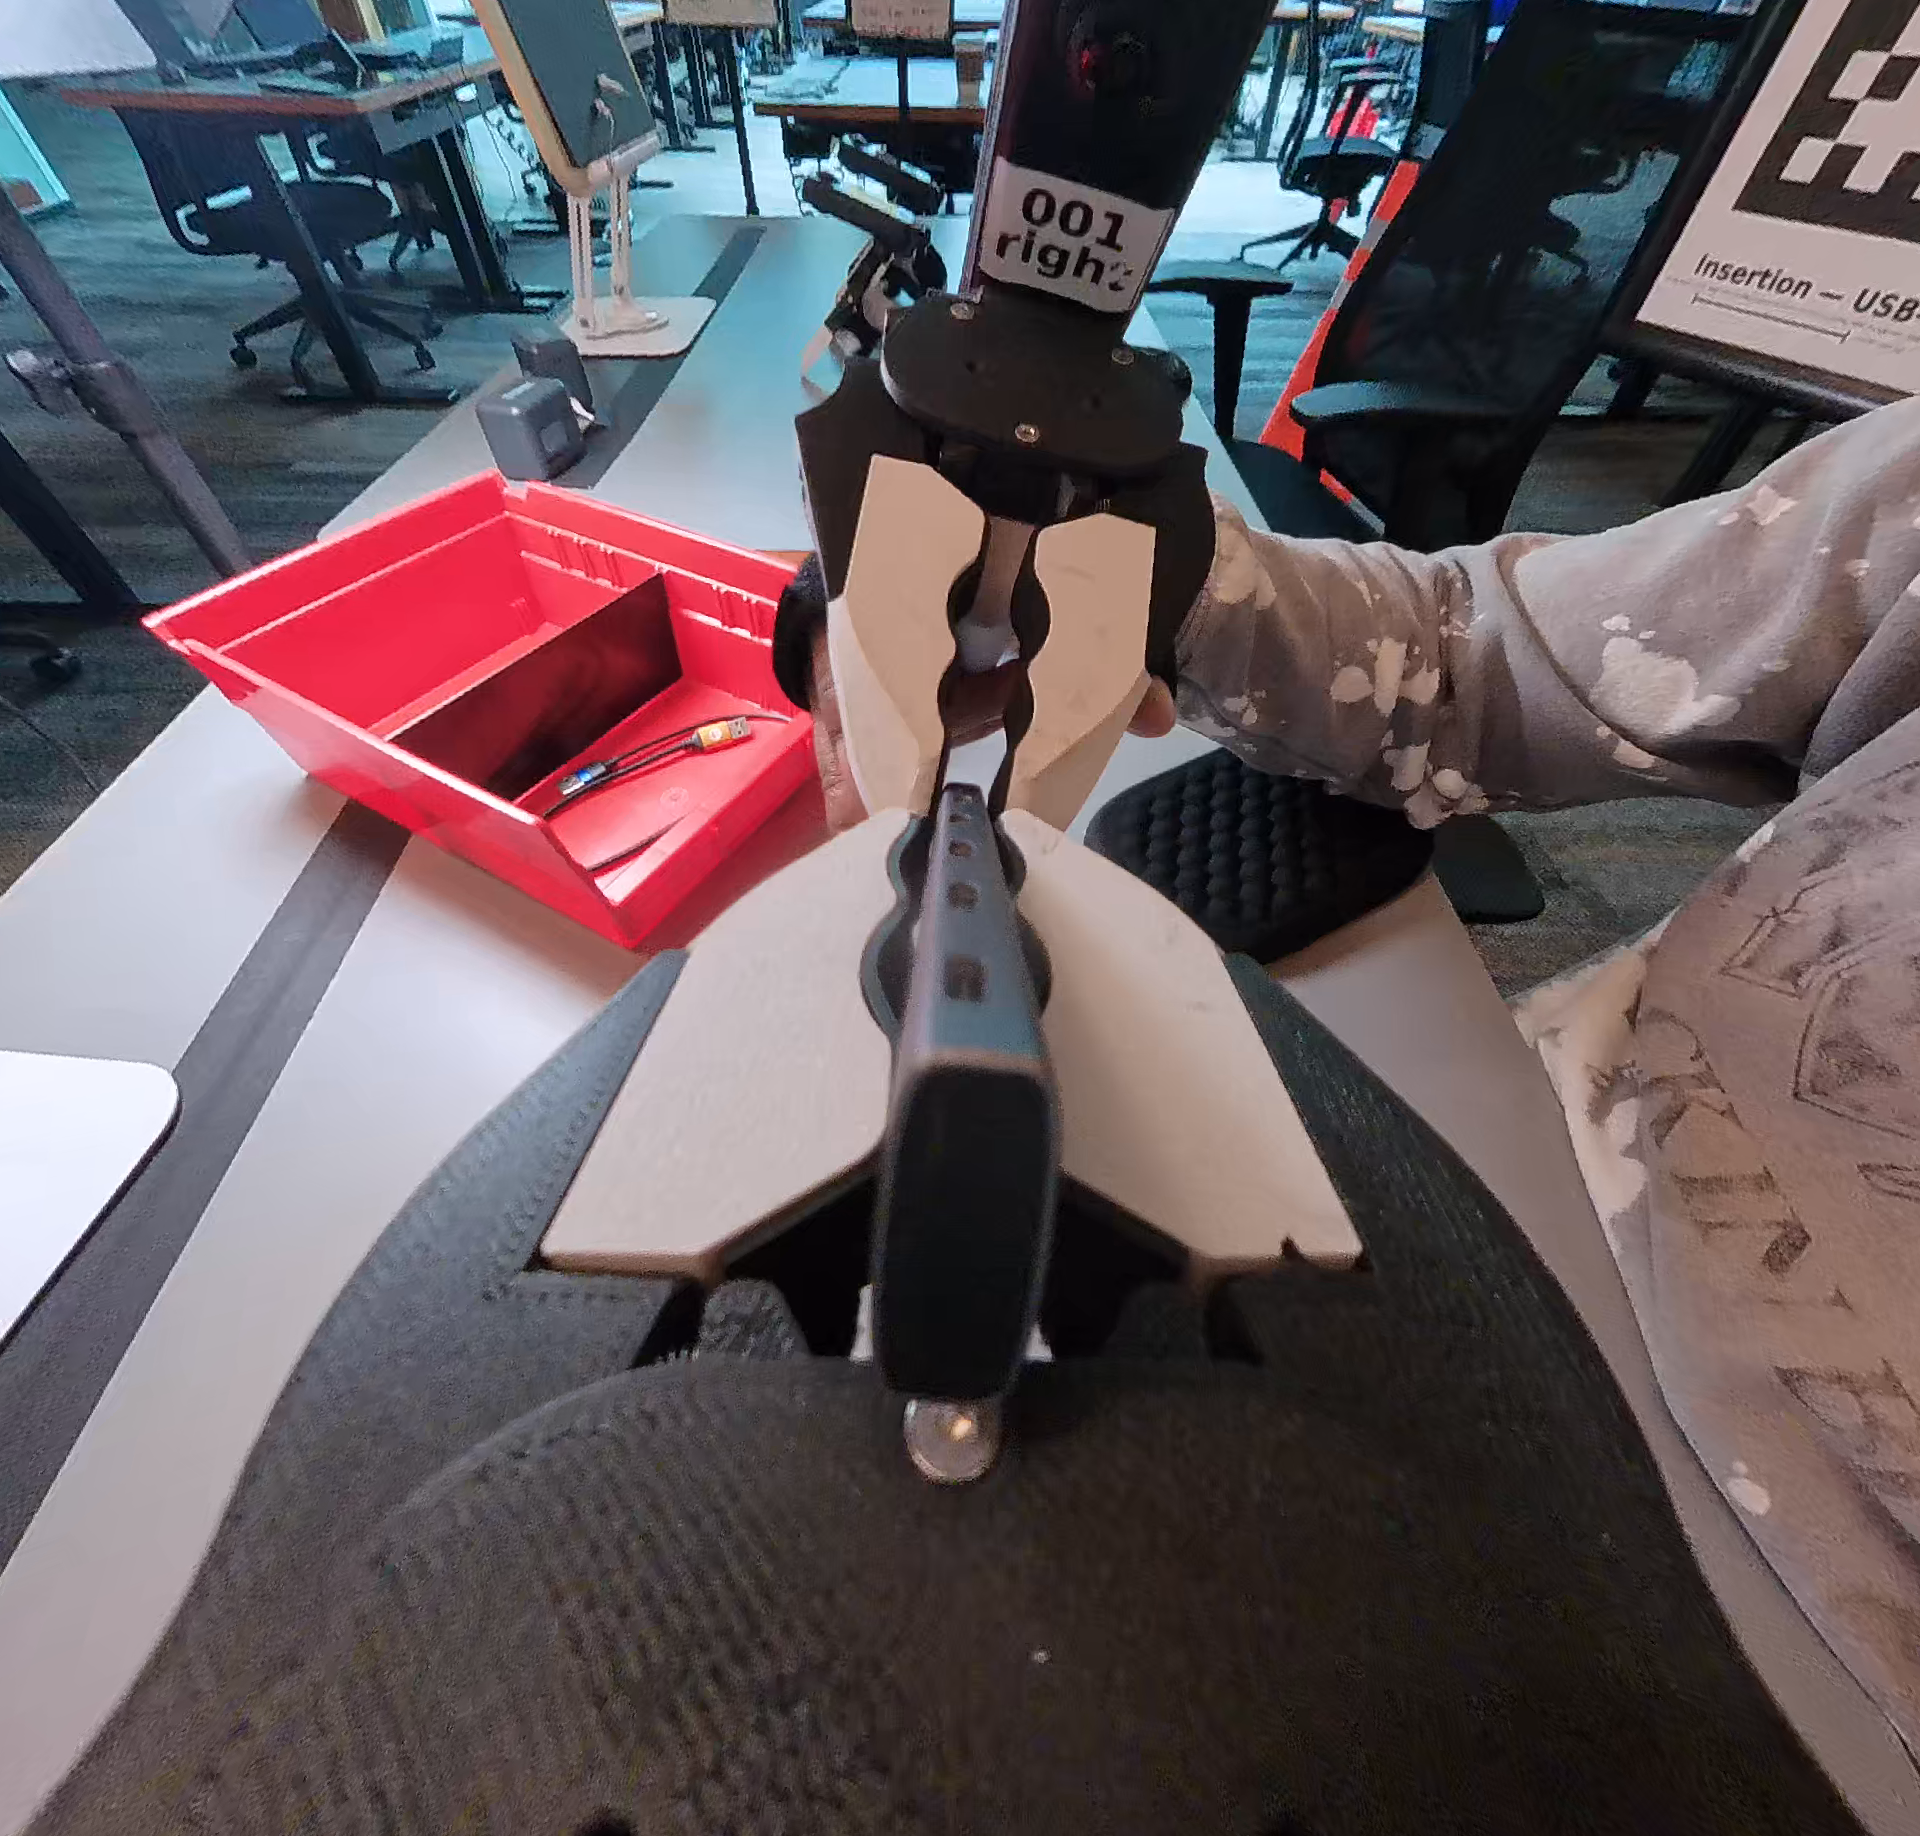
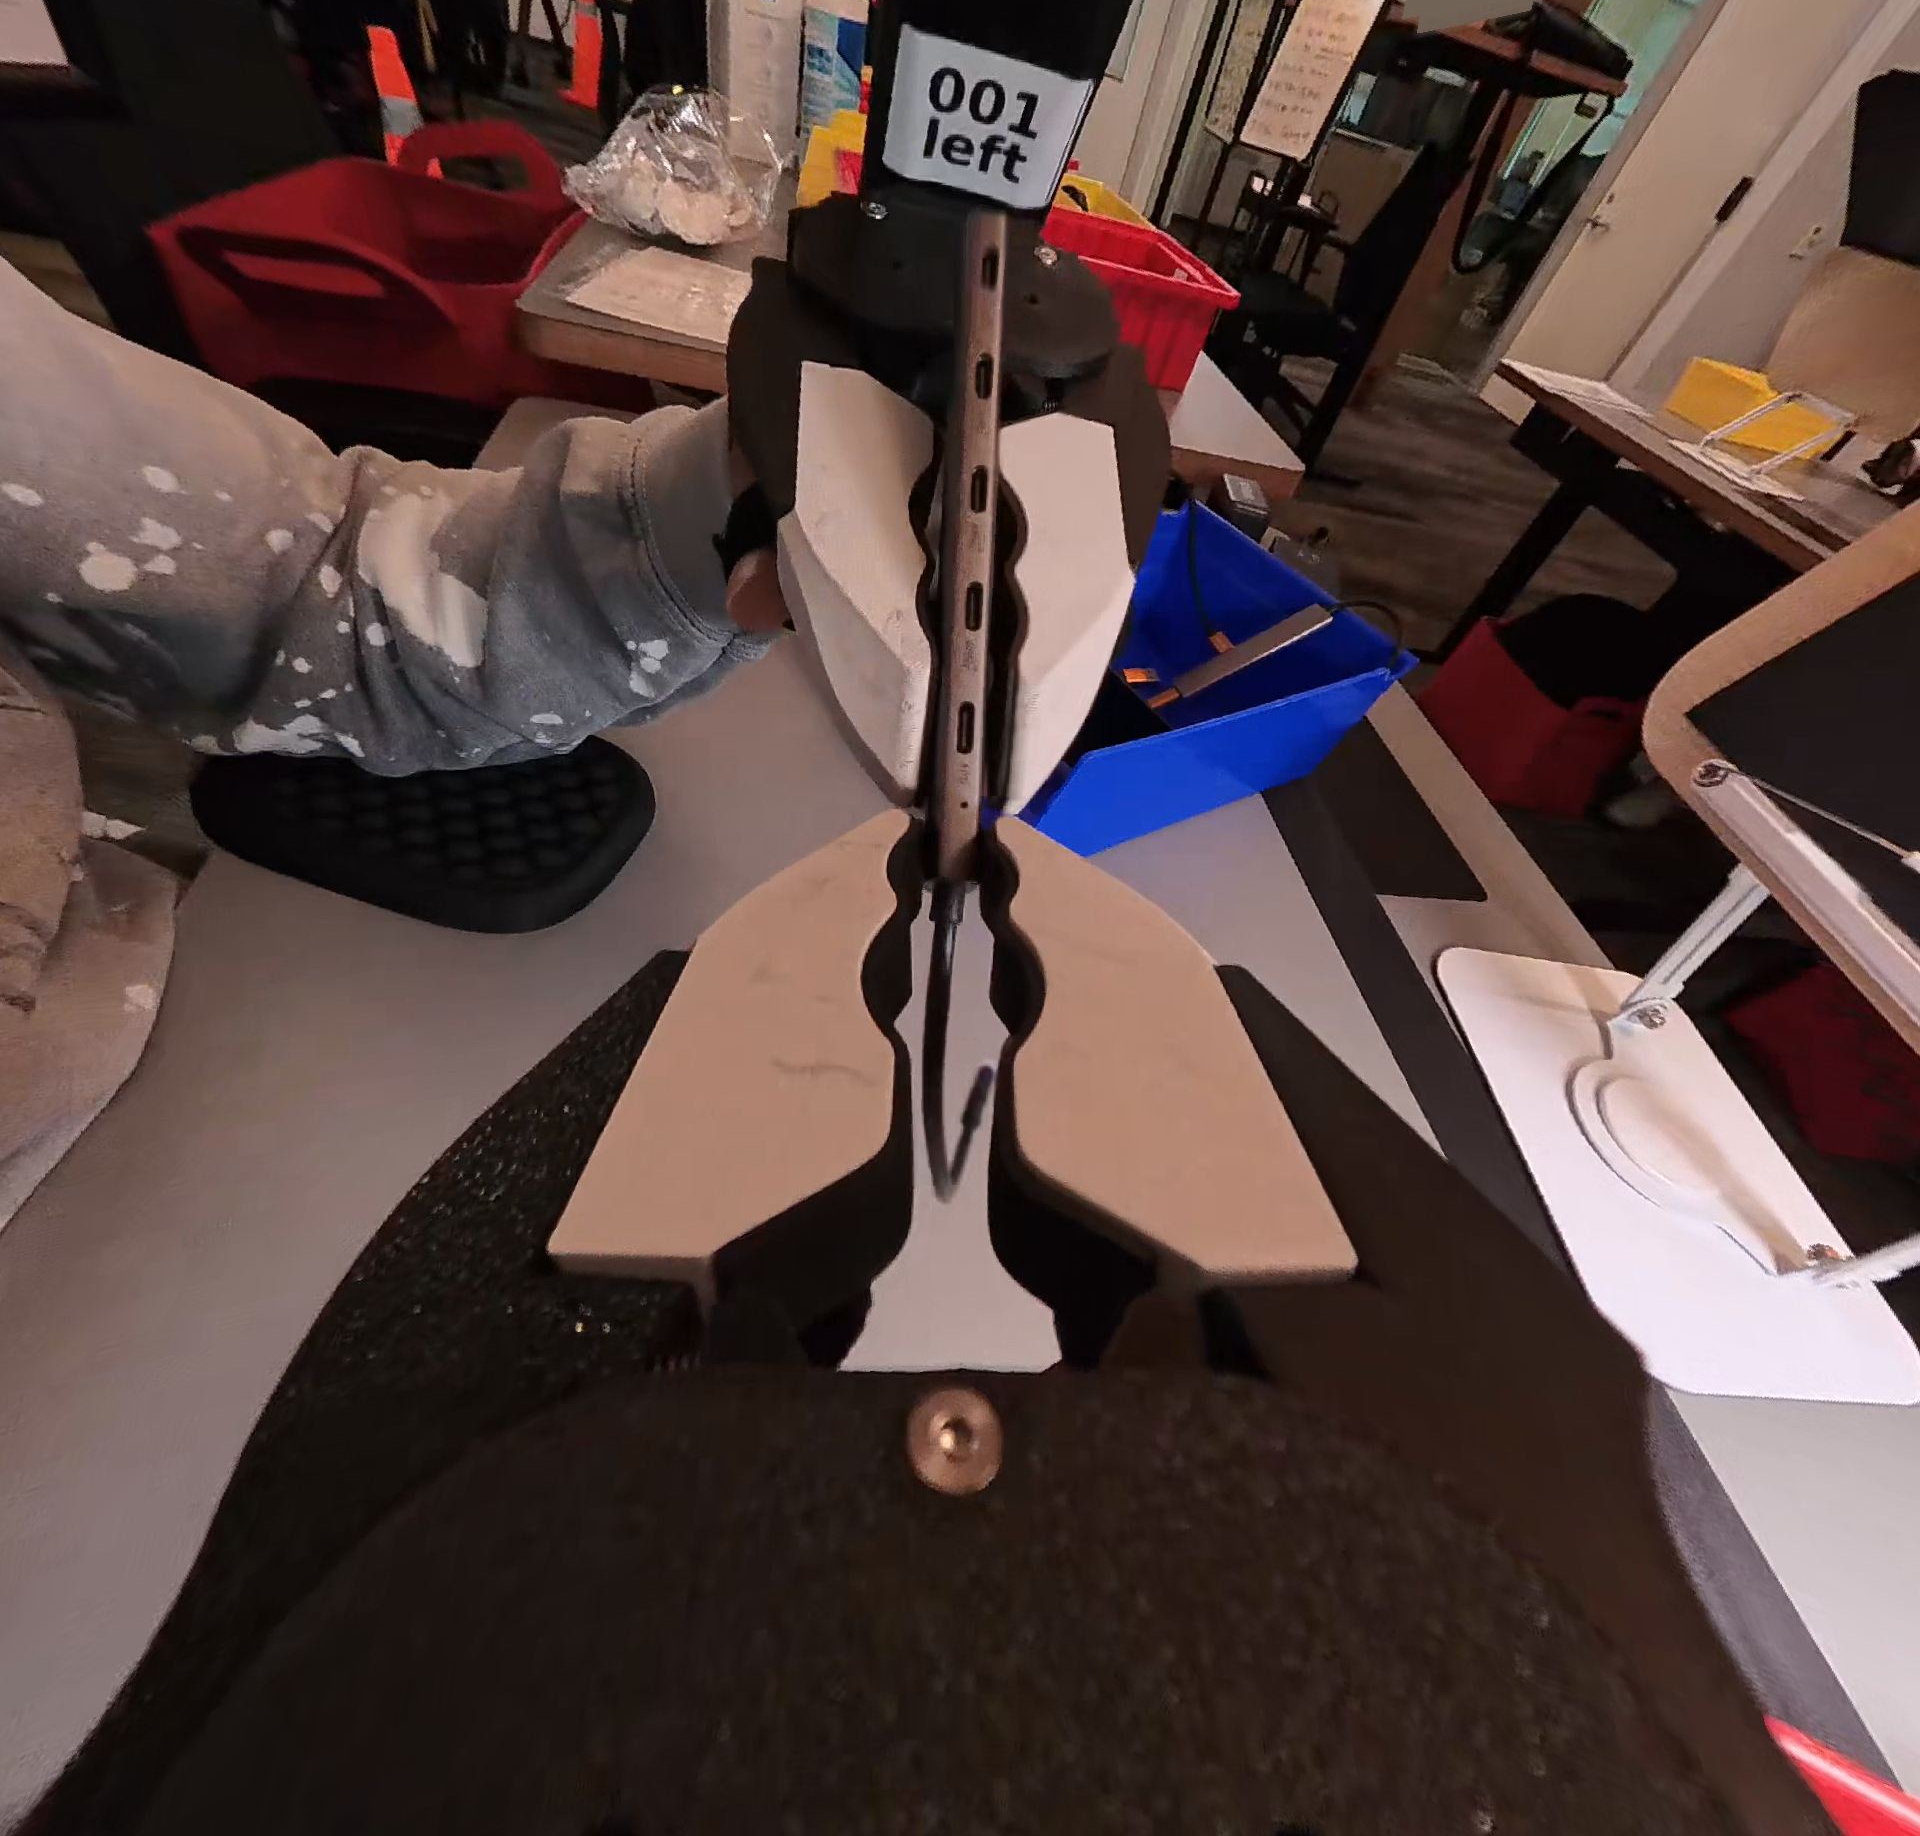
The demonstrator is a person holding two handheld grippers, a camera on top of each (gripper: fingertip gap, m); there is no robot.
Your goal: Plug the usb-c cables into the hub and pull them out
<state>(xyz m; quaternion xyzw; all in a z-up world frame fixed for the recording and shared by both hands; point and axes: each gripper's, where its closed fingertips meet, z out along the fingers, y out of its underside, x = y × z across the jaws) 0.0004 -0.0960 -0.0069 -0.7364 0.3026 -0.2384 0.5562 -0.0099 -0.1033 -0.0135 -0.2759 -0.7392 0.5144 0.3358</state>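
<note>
My left gripper (image 1: 956, 830) is shut on a dark grey hub (image 1: 961, 1007), held edge-up with its row of ports showing. The hub also shows in the right wrist view (image 2: 971, 498), inside the left gripper (image 2: 961, 789). My right gripper (image 2: 954, 851) faces it tip to tip and is shut on a thin black usb-c cable (image 2: 940, 1059) right at the hub's near end. The cable loops back between my fingers, its free end hanging loose. In the left wrist view the right gripper (image 1: 977, 768) touches the hub's tip. Whether the plug is seated is hidden.
A red bin (image 1: 416, 664) with more cables (image 1: 665, 747) stands on the grey table (image 1: 312, 955) to the left. A blue bin (image 2: 1226, 758) holds another hub (image 2: 1257, 648). A black chair armrest (image 2: 436, 830) and a white stand base (image 2: 1662, 1163) flank the grippers. My two grippers' fingertips are within a few centimetres of each other.
</note>
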